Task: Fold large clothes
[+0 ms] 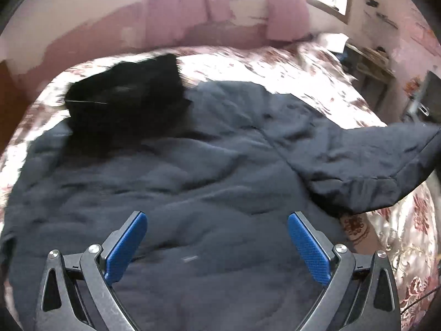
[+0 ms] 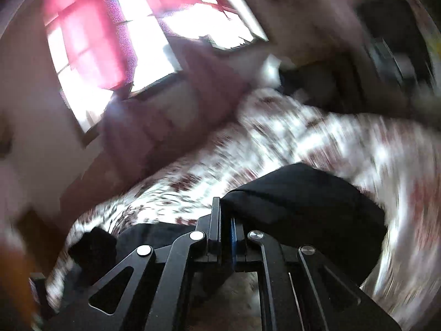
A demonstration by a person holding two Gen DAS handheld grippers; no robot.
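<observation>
1. Below my left gripper (image 1: 217, 244), the coat (image 1: 171, 182) lay spread across the bed (image 1: 275, 66), dark blue-grey and rumpled, covering most of the flowered cover.
2. My left gripper hung over the coat's near part with its blue pads (image 1: 126, 247) wide apart and nothing between them, released.
3. At the coat's far left end sat a black furry hood (image 1: 124, 102), blurred.
4. On the right of the coat, its sleeve (image 1: 366, 162) was lifted off the bed and stretched toward the right edge of the left wrist view.
5. My right gripper (image 2: 226, 220) was clenched, its fingers pressed together. Dark cloth (image 2: 303, 204) bulged just to the right of them, and I took this for a fold of the coat pinched there, though the right wrist view was badly smeared.
6. Beyond the coat, past the far side of the bed, pink curtains (image 1: 176, 8) hung by a bright window (image 2: 154, 41).
7. Right of the coat, past the bed's far corner, stood some blurred furniture (image 1: 369, 63); I could not tell what it was.
</observation>
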